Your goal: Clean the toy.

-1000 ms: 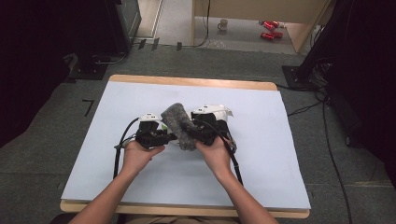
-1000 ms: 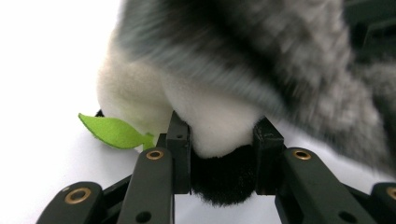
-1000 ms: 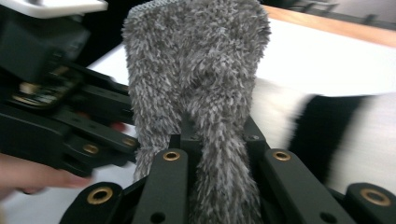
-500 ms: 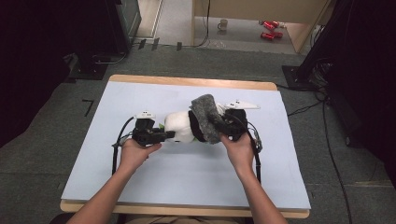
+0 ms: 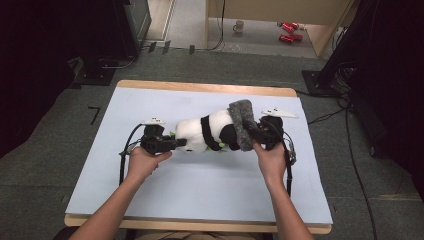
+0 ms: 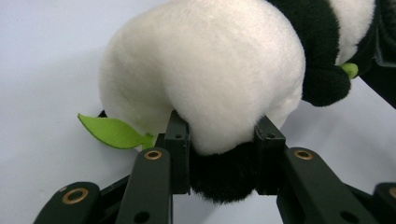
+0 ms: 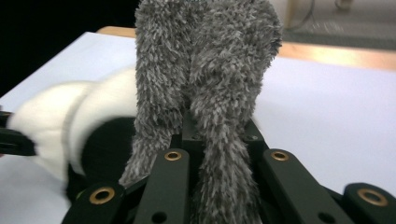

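Panda (image 5: 202, 133) between both hand-held grippers.

You're working at a table (image 5: 150, 210) with a pale blue-white top and a light wooden edge that shows along its far and near sides. It stands on a grey-green carpeted floor (image 5: 60, 165). Beyond the far edge, a light wooden cabinet (image 5: 320, 35) sits at the back, with a white mug (image 5: 239, 26) on the paler floor below it and two red objects (image 5: 287, 32) just beside that. Black cables (image 5: 360, 170) trail across the carpet on your right, near a black stand base (image 5: 320, 80). Dark curtains or panels close in both sides of the room, left (image 5: 45, 60) and right (image 5: 390, 75). A small black mark (image 5: 94, 115) sits on the carpet left of the table. The light is even and falls from above.
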Demonstrator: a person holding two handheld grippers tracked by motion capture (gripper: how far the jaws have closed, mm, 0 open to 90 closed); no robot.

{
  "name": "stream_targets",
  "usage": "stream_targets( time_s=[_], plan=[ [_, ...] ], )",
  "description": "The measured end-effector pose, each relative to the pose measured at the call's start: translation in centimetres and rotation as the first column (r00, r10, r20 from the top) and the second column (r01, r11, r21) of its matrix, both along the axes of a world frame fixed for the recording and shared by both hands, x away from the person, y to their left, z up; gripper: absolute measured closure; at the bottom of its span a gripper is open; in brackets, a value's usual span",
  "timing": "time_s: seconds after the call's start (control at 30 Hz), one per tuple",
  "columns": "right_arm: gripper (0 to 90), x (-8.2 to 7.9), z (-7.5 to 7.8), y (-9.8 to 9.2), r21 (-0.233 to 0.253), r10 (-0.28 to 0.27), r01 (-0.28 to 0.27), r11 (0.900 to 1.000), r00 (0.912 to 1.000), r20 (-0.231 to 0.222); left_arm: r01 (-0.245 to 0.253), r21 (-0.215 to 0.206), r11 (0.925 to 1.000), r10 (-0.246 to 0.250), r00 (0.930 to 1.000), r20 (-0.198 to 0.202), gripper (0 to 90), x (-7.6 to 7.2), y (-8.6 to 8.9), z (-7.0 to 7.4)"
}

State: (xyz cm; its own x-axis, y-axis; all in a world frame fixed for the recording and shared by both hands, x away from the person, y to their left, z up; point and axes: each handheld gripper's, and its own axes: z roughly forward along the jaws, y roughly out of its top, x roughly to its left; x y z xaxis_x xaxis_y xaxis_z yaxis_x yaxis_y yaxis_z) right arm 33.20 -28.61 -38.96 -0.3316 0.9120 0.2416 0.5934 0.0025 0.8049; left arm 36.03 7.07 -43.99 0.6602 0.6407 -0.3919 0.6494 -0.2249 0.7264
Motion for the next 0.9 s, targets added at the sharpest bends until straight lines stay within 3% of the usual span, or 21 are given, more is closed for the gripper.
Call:
stream_targets(
  time_s=[0.07, 0.2, 0.3, 0.43, 0.57, 0.73, 0.8, 0.9],
  plan=[
    [79.0, 0.0, -0.2, -0.4, -0.001, -0.007, 0.007, 1.000, 0.9998, -0.017, -0.001, 0.005, 1.0000, 0.000, 1.0000, 0.006, 66.0, 0.0, -0.1, 0.1],
    [79.0, -0.7, 1.7, -0.3, 0.047, 0.002, -0.004, 0.999, 0.9993, 0.037, -0.006, 0.000, 1.0000, 0.006, 1.0000, 0.007, 66.0, 0.0, -0.2, 0.1],
    [79.0, -1.6, 3.6, 1.0, 0.072, 0.055, -0.062, 0.995, 0.9935, 0.100, -0.011, 0.003, 0.9999, 0.011, 0.9998, 0.016, 66.0, -0.2, -0.4, 0.1],
    [78.9, -2.3, 4.5, 4.1, 0.082, 0.147, -0.159, 0.984, 0.9801, 0.133, -0.009, 0.011, 0.9999, 0.008, 0.9997, 0.021, 65.8, -0.4, -0.5, 0.1],
    [78.4, -2.2, 3.4, 6.9, 0.095, 0.218, -0.228, 0.969, 0.9708, 0.099, -0.006, 0.015, 0.9999, 0.005, 0.9997, 0.022, 65.7, -0.7, -0.7, 0.2],
    [78.4, -1.9, 0.6, 10.1, 0.085, 0.296, -0.297, 0.951, 0.9550, 0.021, -0.001, 0.008, 1.0000, 0.001, 0.9998, 0.020, 65.8, -1.3, -0.9, 0.6],
    [78.1, -1.8, -0.1, 11.0, 0.053, 0.312, -0.311, 0.949, 0.9500, -0.006, 0.001, 0.026, 0.9997, -0.002, 0.9998, 0.022, 65.9, -1.5, -1.0, 0.7],
    [77.8, -1.4, -0.9, 11.0, -0.003, 0.307, -0.307, 0.952, 0.9517, -0.009, -0.006, 0.041, 0.9991, 0.006, 0.9998, 0.017, 65.9, -1.4, -0.7, 0.5]
  ],
)
